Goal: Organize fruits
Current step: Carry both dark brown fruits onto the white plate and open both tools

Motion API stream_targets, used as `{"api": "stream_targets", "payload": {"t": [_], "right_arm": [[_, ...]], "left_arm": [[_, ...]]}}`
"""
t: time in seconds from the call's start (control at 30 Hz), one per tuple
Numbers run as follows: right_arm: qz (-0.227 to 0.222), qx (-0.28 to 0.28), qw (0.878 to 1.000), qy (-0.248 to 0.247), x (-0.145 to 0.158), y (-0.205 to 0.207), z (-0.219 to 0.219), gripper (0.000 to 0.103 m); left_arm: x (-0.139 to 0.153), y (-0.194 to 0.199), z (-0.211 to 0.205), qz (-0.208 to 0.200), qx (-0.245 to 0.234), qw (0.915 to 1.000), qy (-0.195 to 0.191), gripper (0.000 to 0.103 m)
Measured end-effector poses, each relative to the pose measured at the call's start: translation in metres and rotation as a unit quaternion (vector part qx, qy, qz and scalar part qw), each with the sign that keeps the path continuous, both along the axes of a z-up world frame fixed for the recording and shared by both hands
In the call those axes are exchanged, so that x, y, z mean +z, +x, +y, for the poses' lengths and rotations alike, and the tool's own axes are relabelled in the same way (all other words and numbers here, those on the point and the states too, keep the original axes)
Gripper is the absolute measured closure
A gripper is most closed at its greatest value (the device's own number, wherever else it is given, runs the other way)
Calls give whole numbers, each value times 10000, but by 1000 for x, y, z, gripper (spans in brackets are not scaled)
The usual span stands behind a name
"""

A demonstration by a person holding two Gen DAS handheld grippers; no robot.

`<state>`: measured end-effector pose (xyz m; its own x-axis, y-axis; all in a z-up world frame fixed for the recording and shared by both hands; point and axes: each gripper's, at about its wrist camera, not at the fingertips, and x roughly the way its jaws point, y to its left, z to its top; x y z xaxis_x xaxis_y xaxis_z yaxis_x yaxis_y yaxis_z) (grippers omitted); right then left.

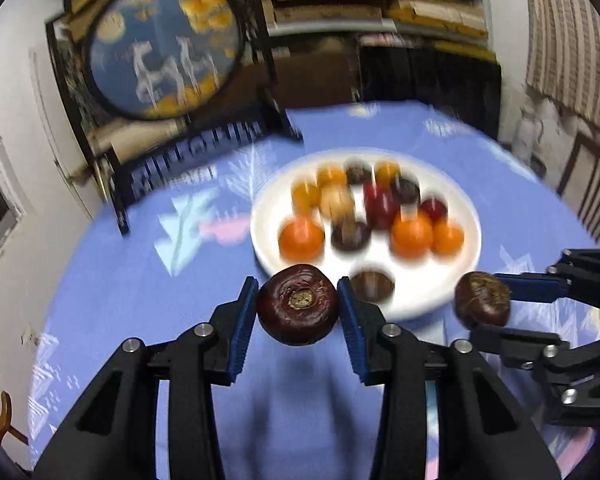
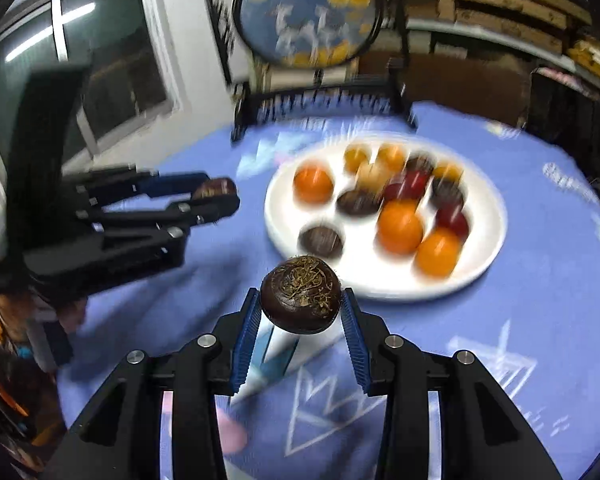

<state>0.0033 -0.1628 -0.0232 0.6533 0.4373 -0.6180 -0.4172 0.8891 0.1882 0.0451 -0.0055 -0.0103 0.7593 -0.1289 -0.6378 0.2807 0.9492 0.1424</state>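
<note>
Two handheld grippers hang side by side above a table covered in a blue patterned cloth [image 1: 112,288], each with a dark fruit pinched in its blue pads. The left gripper [image 1: 298,306] is clenched on a dark round fruit [image 1: 298,304] with a pale stem scar facing the camera; the fruit is clear of the cloth, just short of the near rim of the white plate [image 1: 428,292]. The right gripper [image 2: 302,300] grasps a second dark fruit [image 2: 301,294], this one topped with dry, stringy fibres, also lifted off the cloth and near the plate's near edge. Each gripper shows in the other's view, its fruit between the fingertips.

The plate sits toward the middle of the table and carries a blurred heap of fruit: several oranges [image 2: 399,226], a few red ones [image 2: 452,220] and more dark brown ones [image 2: 322,241]. Behind it, at the far edge, stands a round painted screen [image 1: 164,48] on a dark stand.
</note>
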Motion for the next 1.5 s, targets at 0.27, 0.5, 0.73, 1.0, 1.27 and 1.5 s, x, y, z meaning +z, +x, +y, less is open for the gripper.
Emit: {"api": "stream_targets", "payload": {"t": [0.27,0.5,0.73,1.0,1.27,1.5], "right_arm": [[-866,-450,9944,415,61,12,-40,62],[-1055,-760,9894,648,80,46,-63,62],[-945,-746,9912,546,68,77,-56,62],[-634,-730,9937,574,39,105,-50,62],[-406,-783,9957,298,16,114,-43,62],[-435,-787,9957,215,16,113,-39,62]], "left_arm": [[47,26,-14,-709,403,9964,-227,63],[52,59,-36,-826,401,9956,-185,63],[33,85,-50,-712,291,9970,-87,63],[6,99,-47,-397,151,9990,-135,63],[-3,101,-51,-293,108,9995,-20,63],[-9,101,-56,-274,69,9995,102,63]]}}
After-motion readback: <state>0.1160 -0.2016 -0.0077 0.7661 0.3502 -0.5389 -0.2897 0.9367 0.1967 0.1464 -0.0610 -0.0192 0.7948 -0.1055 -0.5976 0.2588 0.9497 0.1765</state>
